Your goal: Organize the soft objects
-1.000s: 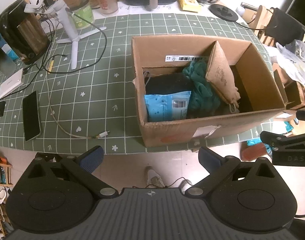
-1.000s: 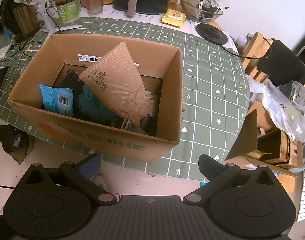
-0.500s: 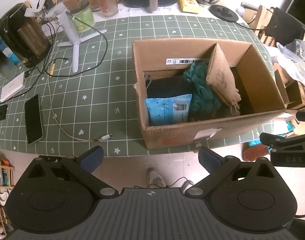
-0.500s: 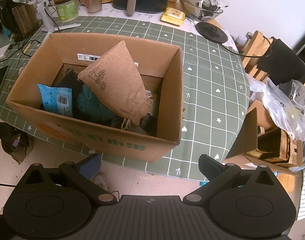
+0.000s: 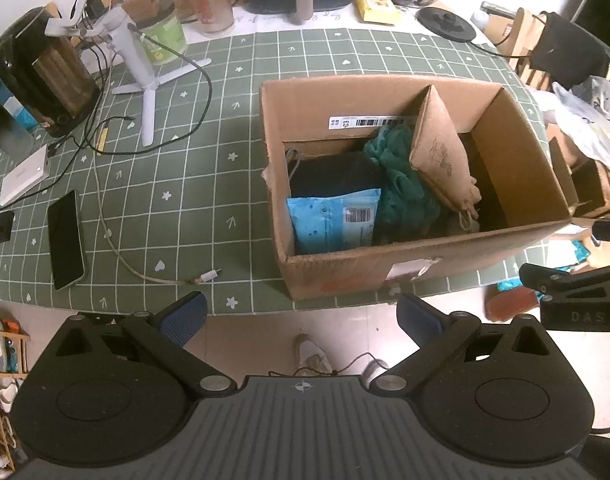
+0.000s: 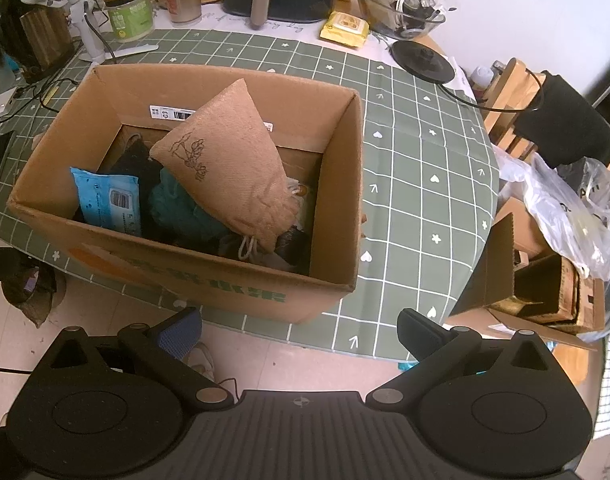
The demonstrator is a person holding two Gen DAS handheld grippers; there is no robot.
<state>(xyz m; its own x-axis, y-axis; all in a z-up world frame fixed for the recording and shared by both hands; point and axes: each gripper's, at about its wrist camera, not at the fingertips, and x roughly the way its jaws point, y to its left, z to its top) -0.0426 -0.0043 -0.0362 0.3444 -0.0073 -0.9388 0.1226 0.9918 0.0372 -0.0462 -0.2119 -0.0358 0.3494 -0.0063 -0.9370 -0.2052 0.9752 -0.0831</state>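
While your left gripper (image 5: 301, 312) and right gripper (image 6: 299, 326) hang off the table's near edge with fingers spread wide and nothing between them, the cardboard box (image 6: 337, 184) sits at that edge. Inside it, a tan drawstring pouch (image 6: 229, 168) leans over teal fabric (image 5: 401, 184), beside a blue wipes packet (image 5: 331, 220).

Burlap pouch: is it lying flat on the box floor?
No, the burlap pouch leans tilted on the other items inside the cardboard box.
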